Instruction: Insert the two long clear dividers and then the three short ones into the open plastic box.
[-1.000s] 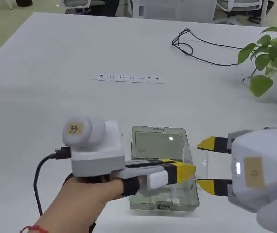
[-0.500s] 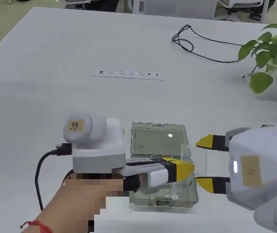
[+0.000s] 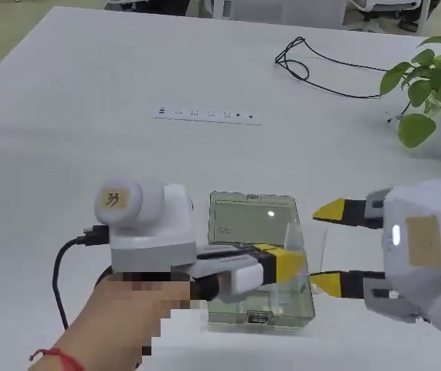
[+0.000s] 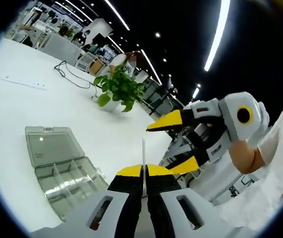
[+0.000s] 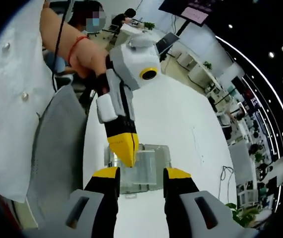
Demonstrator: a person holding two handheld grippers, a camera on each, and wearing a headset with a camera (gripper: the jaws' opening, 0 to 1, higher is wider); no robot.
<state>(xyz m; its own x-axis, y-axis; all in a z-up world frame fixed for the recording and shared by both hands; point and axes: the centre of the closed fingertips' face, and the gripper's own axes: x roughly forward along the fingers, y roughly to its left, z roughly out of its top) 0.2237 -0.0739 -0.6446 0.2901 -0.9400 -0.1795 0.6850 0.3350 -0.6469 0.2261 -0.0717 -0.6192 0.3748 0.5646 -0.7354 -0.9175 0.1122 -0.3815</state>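
Left gripper [image 4: 142, 174] clenches a clear divider [image 4: 142, 151] over the box [image 3: 235, 315]. Right gripper [image 3: 330, 247], jaws released beside the box, should steady the divider upright into its slots.

White bodies and yellow-tipped black jaws are seen on the left gripper [image 3: 286, 265] and right gripper [image 3: 330, 246]. The short divider [image 4: 142, 153] is clear, and the plastic box [image 3: 243, 220] is tinted grey-green.

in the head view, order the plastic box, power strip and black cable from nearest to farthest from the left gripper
1. plastic box, right at the left gripper's tips
2. power strip, mid-table, farther back and left
3. black cable, looped at the table's far end
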